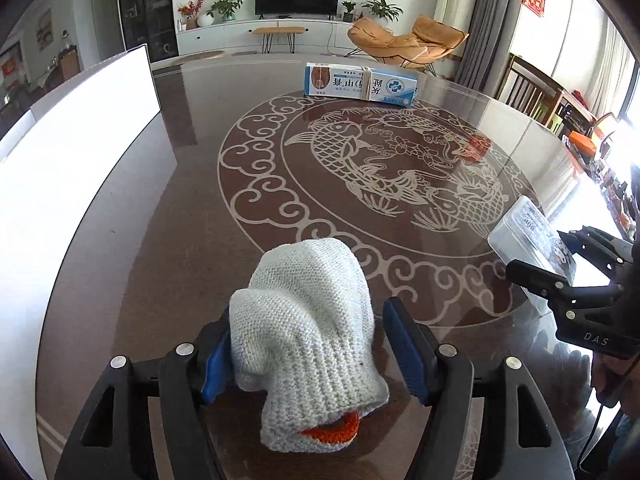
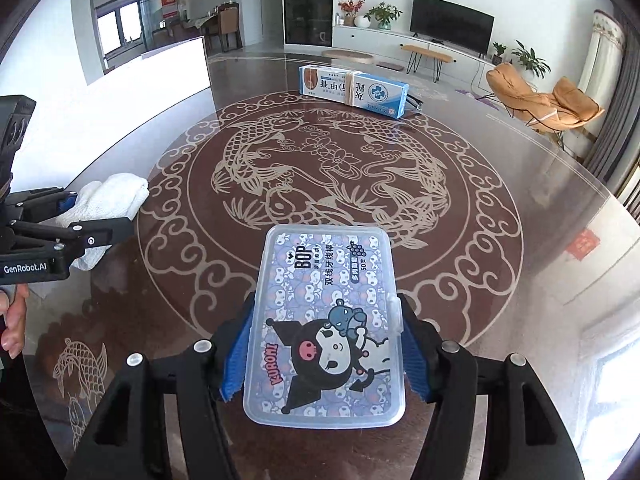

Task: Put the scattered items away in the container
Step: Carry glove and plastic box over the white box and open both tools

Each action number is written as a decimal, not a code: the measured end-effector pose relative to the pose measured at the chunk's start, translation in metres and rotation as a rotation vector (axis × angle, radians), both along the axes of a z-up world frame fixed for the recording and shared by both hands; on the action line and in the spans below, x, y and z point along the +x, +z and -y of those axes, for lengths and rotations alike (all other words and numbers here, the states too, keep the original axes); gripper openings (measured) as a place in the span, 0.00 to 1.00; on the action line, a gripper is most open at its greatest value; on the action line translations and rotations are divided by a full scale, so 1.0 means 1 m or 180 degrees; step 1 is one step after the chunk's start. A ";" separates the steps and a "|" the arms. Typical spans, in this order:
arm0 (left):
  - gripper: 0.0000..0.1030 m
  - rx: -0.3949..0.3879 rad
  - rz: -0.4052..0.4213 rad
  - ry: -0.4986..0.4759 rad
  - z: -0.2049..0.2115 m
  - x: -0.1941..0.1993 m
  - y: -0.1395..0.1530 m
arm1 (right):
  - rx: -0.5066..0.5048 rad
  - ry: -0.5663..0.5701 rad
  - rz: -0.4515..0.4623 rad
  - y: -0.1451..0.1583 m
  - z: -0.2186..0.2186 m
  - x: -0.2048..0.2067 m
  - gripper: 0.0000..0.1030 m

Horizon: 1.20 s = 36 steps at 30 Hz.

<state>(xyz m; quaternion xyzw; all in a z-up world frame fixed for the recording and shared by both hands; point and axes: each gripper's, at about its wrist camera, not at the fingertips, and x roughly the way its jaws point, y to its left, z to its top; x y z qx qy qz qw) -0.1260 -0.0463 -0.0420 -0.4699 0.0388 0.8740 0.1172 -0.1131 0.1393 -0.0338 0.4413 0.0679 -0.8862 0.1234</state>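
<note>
White knit glove (image 1: 308, 332) sits loose between your wide left gripper (image 1: 306, 354); re-close squarely. Right gripper (image 2: 326, 354) clamps floss box (image 2: 326, 324); keep level toward container (image 1: 76, 152).

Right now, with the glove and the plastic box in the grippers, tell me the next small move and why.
Probably carry the plastic box leftward toward the white container. The right gripper clamps it by its long sides, held off the table. The left gripper looks open, its right pad clear of the glove, which seems already released short of the container, so that needs regrasping after.
</note>
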 end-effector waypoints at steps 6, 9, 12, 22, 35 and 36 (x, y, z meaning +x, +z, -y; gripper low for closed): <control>0.70 -0.0086 -0.0048 0.0086 0.000 0.000 -0.002 | -0.0023 -0.0112 -0.0040 -0.003 0.005 0.003 0.64; 0.39 -0.0124 -0.0073 0.0165 0.004 0.001 0.000 | -0.0067 -0.0106 -0.0021 -0.004 0.006 0.001 0.66; 0.33 0.0060 0.0043 0.0153 0.013 0.002 0.004 | -0.0076 -0.0194 -0.0021 -0.003 0.004 0.003 0.60; 0.33 0.0792 0.0301 0.0043 0.057 0.057 0.048 | -0.0732 0.0123 0.0211 0.033 0.056 0.040 0.60; 0.33 0.0411 -0.0177 0.1243 0.318 0.050 0.140 | -0.1141 0.1597 -0.0179 0.158 0.332 -0.011 0.60; 0.33 0.0393 -0.0115 0.1328 0.336 0.044 0.135 | -0.1090 0.1689 -0.0198 0.160 0.357 -0.015 0.60</control>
